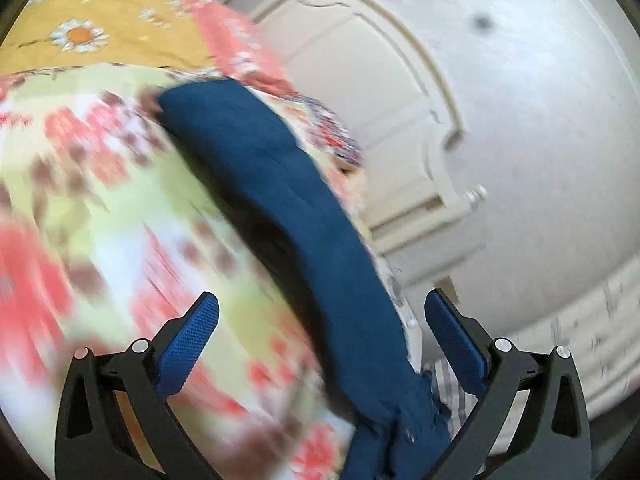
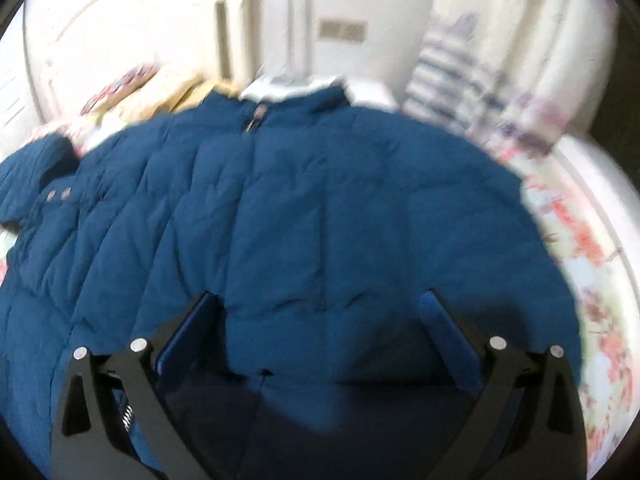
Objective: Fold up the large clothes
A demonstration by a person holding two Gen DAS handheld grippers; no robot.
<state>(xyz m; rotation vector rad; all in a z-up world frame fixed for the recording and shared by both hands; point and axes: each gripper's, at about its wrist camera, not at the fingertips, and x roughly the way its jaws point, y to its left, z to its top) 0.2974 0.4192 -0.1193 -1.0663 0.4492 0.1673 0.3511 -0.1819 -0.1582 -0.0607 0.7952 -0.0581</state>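
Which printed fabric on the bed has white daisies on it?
The orange-yellow cover at the far top left; the pale floral sheet under the blue jacket shows red-pink blossoms instead.

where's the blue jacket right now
The blue jacket lies spread on the floral bedsheet, filling the right wrist view, collar toward the wall; in the left wrist view it runs between the open left gripper fingers.

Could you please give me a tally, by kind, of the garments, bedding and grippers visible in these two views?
Blue padded jacket: 1
Floral bedspread: 1
Yellow daisy-print cloth: 1
Grippers, left gripper and right gripper: 2
Total: 5
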